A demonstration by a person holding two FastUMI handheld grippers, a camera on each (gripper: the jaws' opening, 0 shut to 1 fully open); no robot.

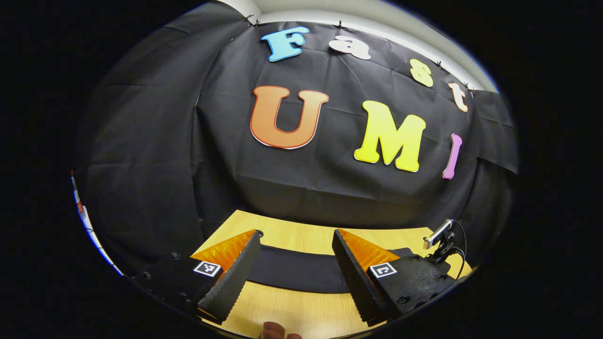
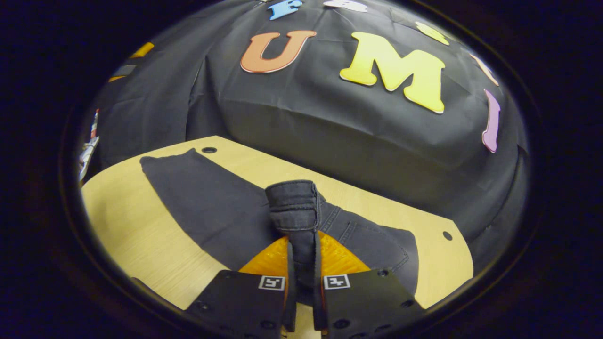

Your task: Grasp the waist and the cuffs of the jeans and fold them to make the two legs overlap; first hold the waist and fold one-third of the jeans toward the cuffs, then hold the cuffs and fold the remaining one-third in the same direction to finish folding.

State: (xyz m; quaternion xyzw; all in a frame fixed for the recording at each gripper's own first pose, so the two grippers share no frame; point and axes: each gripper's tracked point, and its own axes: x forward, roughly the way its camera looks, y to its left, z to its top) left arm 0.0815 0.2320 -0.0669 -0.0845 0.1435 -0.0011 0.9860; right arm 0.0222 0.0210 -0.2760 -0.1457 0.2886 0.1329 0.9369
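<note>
Right gripper view, nearest first: your right gripper [image 2: 301, 275] has both fingers [image 2: 289, 263] pressed together on a bunched fold of the jeans [image 2: 212, 207]. The pinched piece is a hemmed or banded edge [image 2: 294, 202], and it stands up out of the fingers, lifted off the table [image 2: 136, 240]. I can't tell for sure whether that edge is waistband or cuff. The pocket stitching [image 2: 377, 240] just to the right of it suggests the waist end.

Beyond the grip, the rest of the dark denim lies flat on the table. Its long axis runs from near right to far left, ending near the table's far-left corner by a small hole [image 2: 209, 150]. So the free length lies ahead and to the left of your right fingers. My read is that any fold has to travel along that line.

Left gripper view: your left gripper [image 1: 296, 266] has its fingers spread wide and holds nothing. A flat band of the jeans [image 1: 297, 275] crosses the table [image 1: 306, 310] between the two fingers, a bit ahead of them, long axis running side to side across the view. A fingertip [image 1: 273, 329] shows at the bottom edge. Farther right, a small camera on a stand [image 1: 440, 240] sits at the table's edge.

Likely the left needs to come down on the fabric edge ahead of it before the two ends move together.
</note>
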